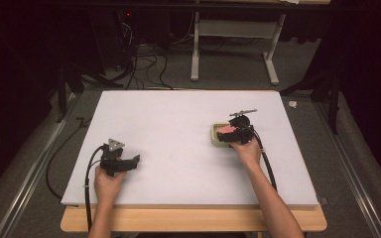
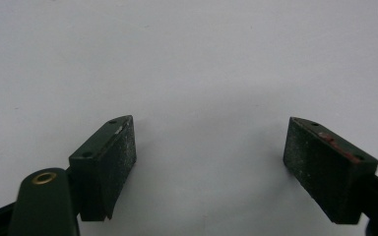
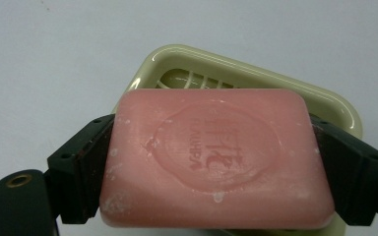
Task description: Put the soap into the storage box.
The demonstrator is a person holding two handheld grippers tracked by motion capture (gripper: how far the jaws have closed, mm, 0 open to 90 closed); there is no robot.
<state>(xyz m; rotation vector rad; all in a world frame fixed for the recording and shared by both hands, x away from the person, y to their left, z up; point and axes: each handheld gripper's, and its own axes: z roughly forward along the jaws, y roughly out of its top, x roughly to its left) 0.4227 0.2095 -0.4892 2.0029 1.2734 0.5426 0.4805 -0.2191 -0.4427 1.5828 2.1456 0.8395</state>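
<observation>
1. Soap [image 3: 216, 157]: we see a pink bar with rounded corners and a round stamped mark on its top face, held level between the two jaws of the right gripper [image 3: 211, 172], one jaw pressed against each short end.
2. The soap sits over the near part of a cream dish [image 3: 256, 78]; whether it touches the dish we cannot tell. The dish's slotted floor shows just beyond the bar's far edge.
3. In the high view we find the soap [image 1: 226, 130] and dish [image 1: 214, 135] on the right half of the white board [image 1: 178, 129], with the right gripper [image 1: 232, 134] over them and the right hand [image 1: 246, 148] behind it.
4. The left gripper [image 2: 209, 157] has its jaws wide apart with nothing between them, only bare white board below.
5. In the high view the left gripper [image 1: 131, 162] rests near the board's front left, well apart from the dish, held by the left hand [image 1: 108, 183].
6. The board lies on a wooden table [image 1: 193, 219].
</observation>
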